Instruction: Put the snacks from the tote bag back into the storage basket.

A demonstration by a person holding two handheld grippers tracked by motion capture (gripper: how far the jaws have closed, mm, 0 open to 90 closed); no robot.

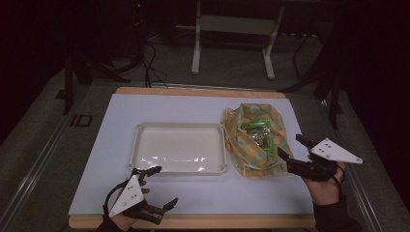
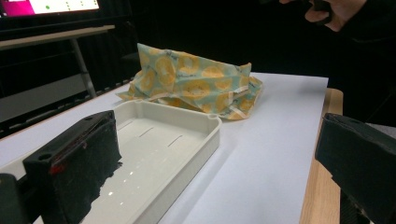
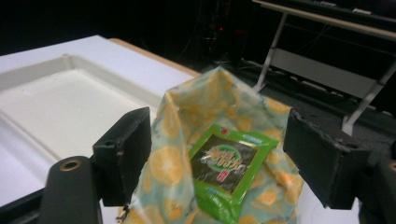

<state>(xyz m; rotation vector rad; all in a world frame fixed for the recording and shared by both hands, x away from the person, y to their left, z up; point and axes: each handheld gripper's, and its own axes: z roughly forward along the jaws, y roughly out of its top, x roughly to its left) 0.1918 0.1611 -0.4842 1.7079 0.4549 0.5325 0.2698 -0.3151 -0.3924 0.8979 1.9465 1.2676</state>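
The left tongs (image 1: 163, 186) hang open over the desk's (image 1: 203, 198) near edge, just short of the shallow white plastic tray (image 1: 180, 148). Right of the tray lies a crumpled orange-print cloth bag (image 1: 251, 140). The right gripper view shows a glossy green packet (image 3: 231, 168) inside its mouth, between the wide-open right tongs (image 1: 292, 145), untouched.
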